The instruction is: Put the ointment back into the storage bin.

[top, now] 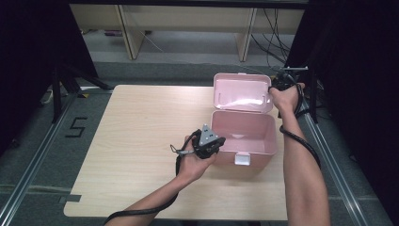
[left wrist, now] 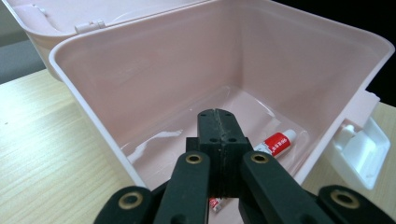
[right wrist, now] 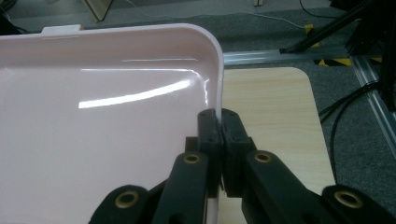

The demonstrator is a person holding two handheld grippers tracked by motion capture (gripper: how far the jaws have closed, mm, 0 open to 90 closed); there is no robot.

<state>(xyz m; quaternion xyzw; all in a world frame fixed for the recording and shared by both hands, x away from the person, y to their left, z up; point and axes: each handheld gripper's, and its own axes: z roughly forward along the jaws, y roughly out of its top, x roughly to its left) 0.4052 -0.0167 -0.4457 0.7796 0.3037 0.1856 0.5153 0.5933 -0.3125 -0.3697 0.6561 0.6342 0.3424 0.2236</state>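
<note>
Pink plastic storage box [top: 244, 134] sits open on the light wooden counter [top: 141, 132], right of centre, its lid [top: 242, 92] standing up at the back. Right tongs [right wrist: 219, 122] are clamped on the lid's side edge. Left tongs [left wrist: 218, 122] hang closed and empty over the box's near-left wall. Small red-and-white tube [left wrist: 276, 143] lies inside.

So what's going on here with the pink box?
A person works at a wooden table with a gripper in each hand. The right gripper is shut on the side edge of the pink box's open lid, holding it up. The left gripper, jaws shut and empty, hovers over the near left corner of the pink box. A small red and white tube lies on the floor of the box. The white latch hangs on the front.
</note>
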